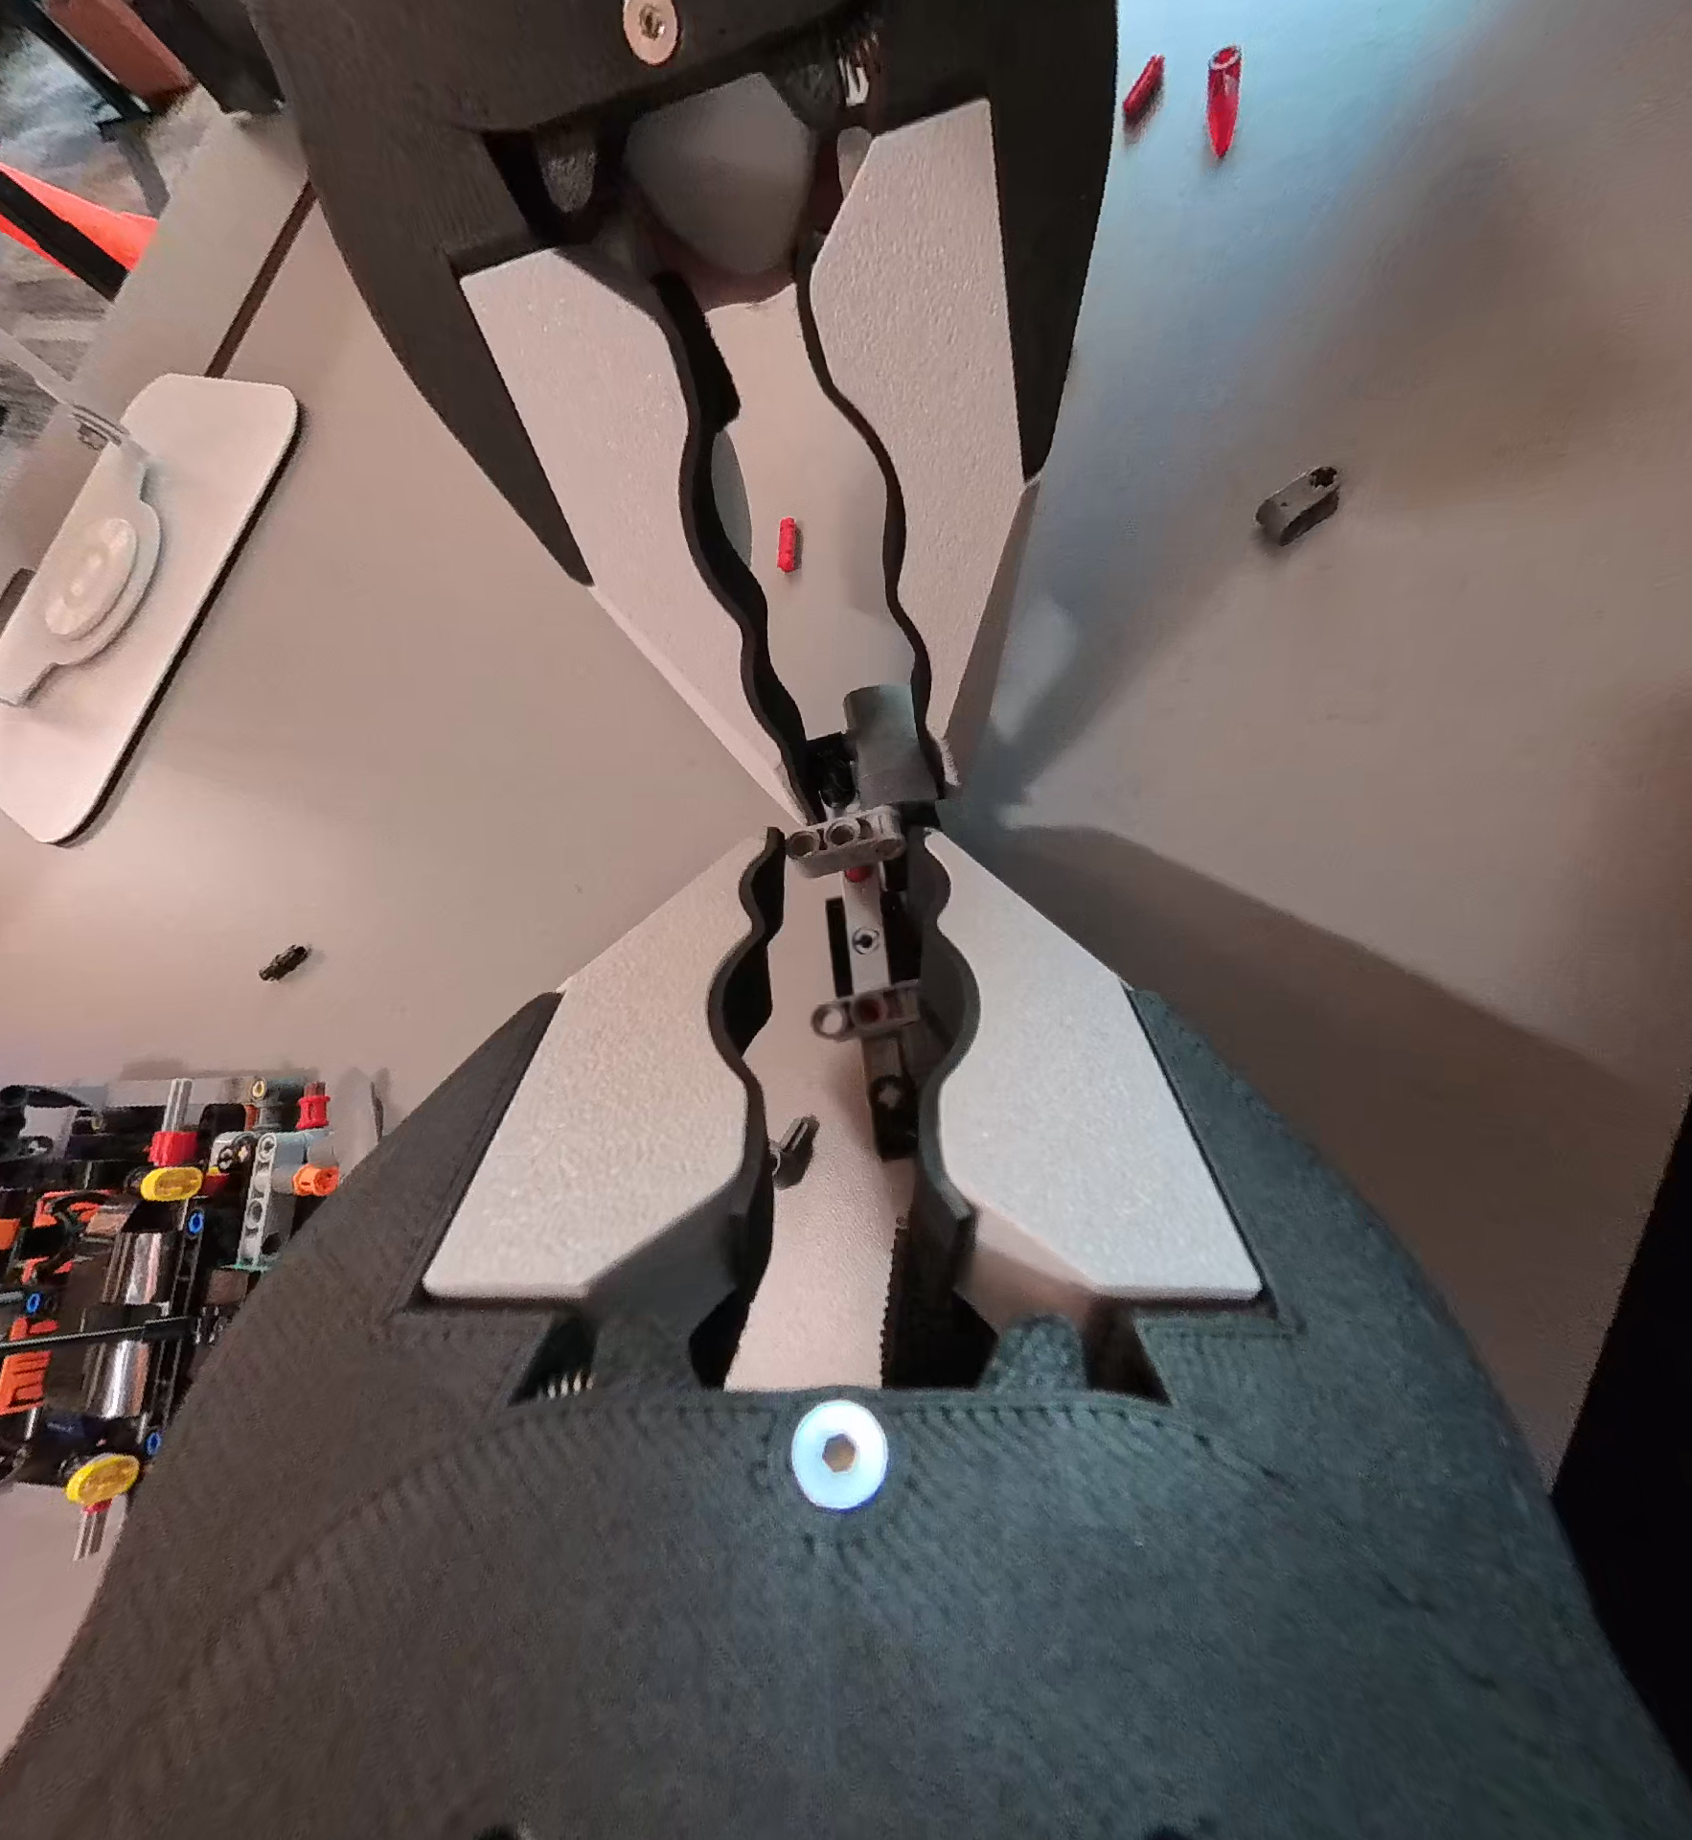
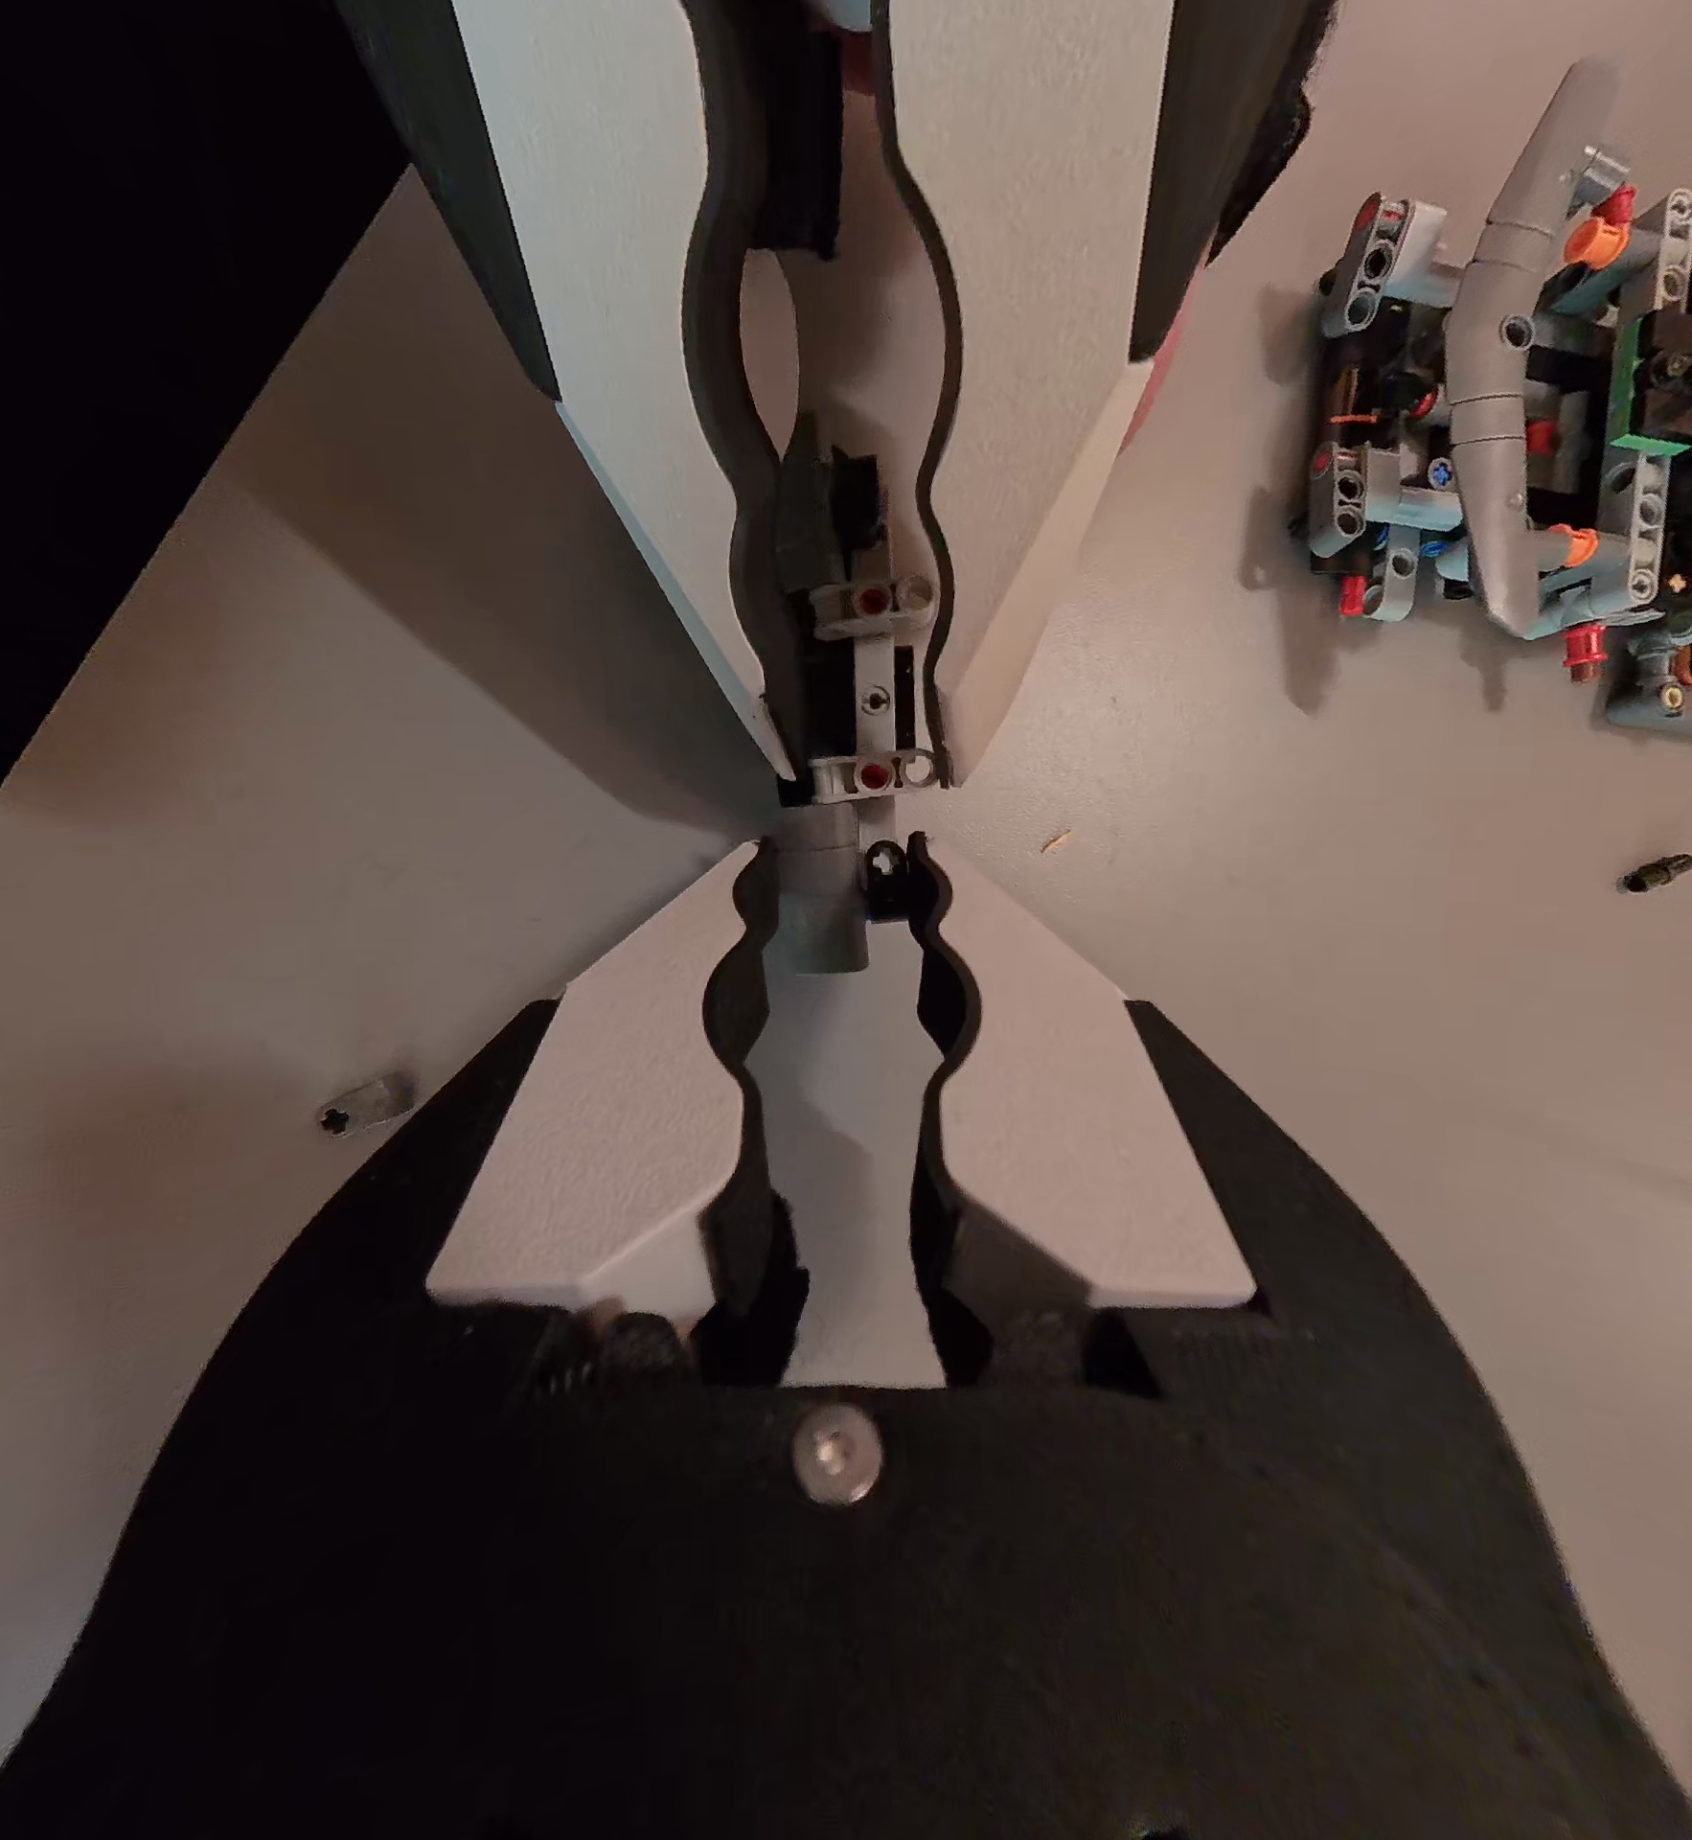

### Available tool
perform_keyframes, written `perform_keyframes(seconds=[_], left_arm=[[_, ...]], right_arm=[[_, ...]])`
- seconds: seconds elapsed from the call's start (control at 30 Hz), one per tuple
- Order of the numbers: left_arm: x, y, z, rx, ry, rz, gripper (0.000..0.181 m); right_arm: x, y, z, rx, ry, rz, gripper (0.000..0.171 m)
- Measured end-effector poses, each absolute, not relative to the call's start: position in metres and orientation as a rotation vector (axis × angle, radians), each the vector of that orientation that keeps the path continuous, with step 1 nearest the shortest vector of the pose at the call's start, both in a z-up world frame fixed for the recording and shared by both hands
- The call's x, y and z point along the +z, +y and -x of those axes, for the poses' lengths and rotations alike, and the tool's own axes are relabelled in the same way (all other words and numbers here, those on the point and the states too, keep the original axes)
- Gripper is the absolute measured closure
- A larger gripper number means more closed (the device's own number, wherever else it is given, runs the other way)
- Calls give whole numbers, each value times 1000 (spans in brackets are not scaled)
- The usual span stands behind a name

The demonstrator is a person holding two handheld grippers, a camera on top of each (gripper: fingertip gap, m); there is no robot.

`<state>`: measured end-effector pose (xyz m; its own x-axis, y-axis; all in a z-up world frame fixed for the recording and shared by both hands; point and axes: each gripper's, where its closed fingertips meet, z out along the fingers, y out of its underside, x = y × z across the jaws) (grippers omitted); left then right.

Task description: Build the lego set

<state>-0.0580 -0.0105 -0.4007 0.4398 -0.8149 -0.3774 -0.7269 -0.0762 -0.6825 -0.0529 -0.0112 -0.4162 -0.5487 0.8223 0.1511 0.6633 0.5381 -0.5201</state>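
My left gripper (image 1: 847, 846) is shut on a slim sub-assembly (image 1: 872, 956) of grey and black beams with red pins and two small grey cross-pieces. It lies lengthwise between the fingers. My right gripper (image 2: 842, 846) faces it tip to tip and is shut on a grey cylindrical connector (image 2: 817, 916) with a black piece (image 2: 887, 876) beside it. The connector touches the end of the sub-assembly (image 2: 872, 677), just above the pale table. The right gripper (image 1: 872, 797) reaches in from the top of the left wrist view. The left gripper (image 2: 862, 787) does the same in the right wrist view.
The large, partly built model (image 1: 76, 1274) (image 2: 1569, 448) sits on the table to one side. Loose parts lie about: a red pin (image 1: 787, 545), a grey connector (image 1: 1298, 503) (image 2: 364, 1107), two red pieces (image 1: 1223, 95), a black pin (image 1: 283, 962) (image 2: 1656, 874). A white plate (image 1: 125, 597) lies near the table's edge. My left and right fingertips are right by each other. The white plate (image 1: 125, 597) is about 40 cm from both grippers' fingertips.
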Motion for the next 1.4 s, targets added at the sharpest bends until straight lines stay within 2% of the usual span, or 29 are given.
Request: perform_keyframes(seconds=[0.9, 1.03, 1.4], left_arm=[[-406, -11, 59, -192, 1294, 1818, 159], [-407, -9, 60, -201, 1285, 1817, 158], [-409, -9, 60, -192, 1287, 1796, 159]], right_arm=[[-419, -11, 54, 576, -2392, 1279, 147], [-409, -6, 54, 638, -2336, 1327, 141], [-395, -7, 63, 824, -2222, 1422, 158]])
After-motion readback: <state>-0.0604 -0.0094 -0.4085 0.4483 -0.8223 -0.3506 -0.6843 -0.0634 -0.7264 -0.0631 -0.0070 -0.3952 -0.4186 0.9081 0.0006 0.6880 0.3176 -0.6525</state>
